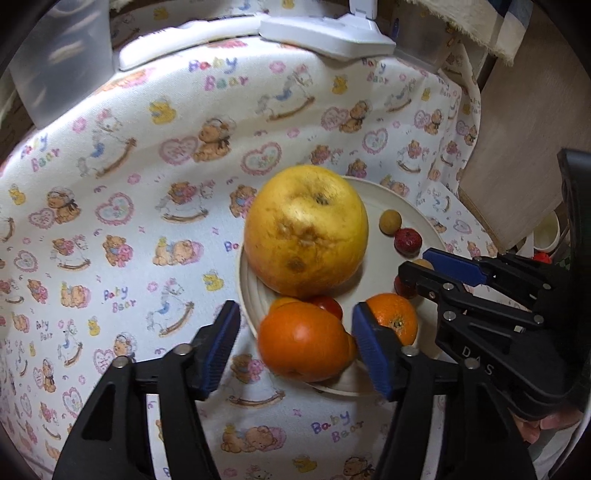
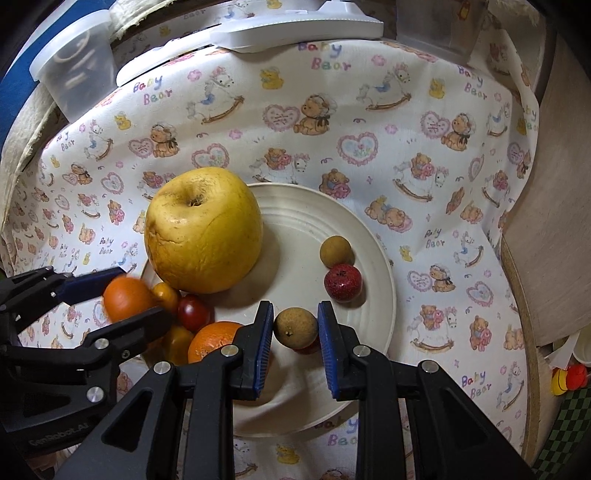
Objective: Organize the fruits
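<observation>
A cream plate (image 1: 384,199) (image 2: 317,221) holds a big yellow pomelo (image 1: 306,230) (image 2: 203,229), a brown longan (image 1: 390,221) (image 2: 335,251), a red lychee (image 1: 407,240) (image 2: 342,282), a tangerine (image 1: 395,317) (image 2: 214,341) and small tomatoes (image 2: 194,312). My left gripper (image 1: 295,345) is open with its jaws on either side of an orange (image 1: 304,341) (image 2: 127,297) at the plate's near left edge. My right gripper (image 2: 295,332) brackets a second brown longan (image 2: 295,328), its blue pads close to or touching it; it also shows in the left wrist view (image 1: 415,271).
A baby-bear patterned cloth (image 1: 147,221) (image 2: 424,184) covers the table. Clear plastic containers (image 1: 62,66) (image 2: 77,62) stand at the back left, a white flat device (image 1: 325,33) (image 2: 295,29) at the back. A wooden edge (image 2: 554,258) runs along the right.
</observation>
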Available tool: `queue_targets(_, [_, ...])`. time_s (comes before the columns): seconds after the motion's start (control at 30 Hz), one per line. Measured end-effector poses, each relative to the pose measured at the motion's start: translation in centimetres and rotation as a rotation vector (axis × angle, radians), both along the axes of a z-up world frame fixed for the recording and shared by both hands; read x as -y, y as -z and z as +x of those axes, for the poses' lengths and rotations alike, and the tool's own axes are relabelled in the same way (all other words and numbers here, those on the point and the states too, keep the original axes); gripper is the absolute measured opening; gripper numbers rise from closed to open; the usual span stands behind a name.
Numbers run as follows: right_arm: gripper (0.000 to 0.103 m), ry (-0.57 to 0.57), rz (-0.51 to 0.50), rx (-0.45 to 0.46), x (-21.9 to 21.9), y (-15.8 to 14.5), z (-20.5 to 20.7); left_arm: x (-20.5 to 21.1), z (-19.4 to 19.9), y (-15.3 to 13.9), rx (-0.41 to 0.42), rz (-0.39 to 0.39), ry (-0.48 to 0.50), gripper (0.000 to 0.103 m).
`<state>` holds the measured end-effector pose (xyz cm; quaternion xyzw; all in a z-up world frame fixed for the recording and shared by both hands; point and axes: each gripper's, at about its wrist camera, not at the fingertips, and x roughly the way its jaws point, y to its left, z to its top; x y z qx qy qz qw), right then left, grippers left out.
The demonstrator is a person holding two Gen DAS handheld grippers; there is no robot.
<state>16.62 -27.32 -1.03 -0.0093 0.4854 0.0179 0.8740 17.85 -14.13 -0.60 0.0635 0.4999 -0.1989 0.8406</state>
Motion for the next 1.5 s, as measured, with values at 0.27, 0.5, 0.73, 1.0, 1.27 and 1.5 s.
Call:
queue_targets(0.27, [0.032, 0.004, -0.016, 0.017, -0.1, -0.3, -0.4, -1.4, 0.0, -1.4, 0.037, -0.004, -0.031, 0.066])
queue_targets(0.5, [0.032, 0.002, -0.026, 0.046, -0.4, -1.2, -1.1, -1.8, -0.7, -3.1, 0.109, 0.012, -0.052, 0.067])
queue_targets(0.73, [0.032, -0.001, -0.021, 0.076, -0.6, -2.2, -1.8, -2.0, -1.4, -4.7, 0.163, 0.005, -0.066, 0.068])
queue_targets(1.0, [0.032, 0.006, -0.015, 0.190, -0.8, -3.9, -3.2, -4.7, -4.4, -6.6, 0.373, -0.021, -0.134, 0.072])
queue_targets(1.27, [0.075, -0.073, -0.112, 0.404, -2.2, -4.3, -7.0, -8.3, -8.5, -7.6, 0.608, -0.096, -0.183, 0.097])
queue_targets(1.5, [0.091, -0.097, -0.095, 0.503, -2.5, -3.8, -10.1, -10.1, -12.2, -7.5, 0.767, -0.156, -0.217, 0.102])
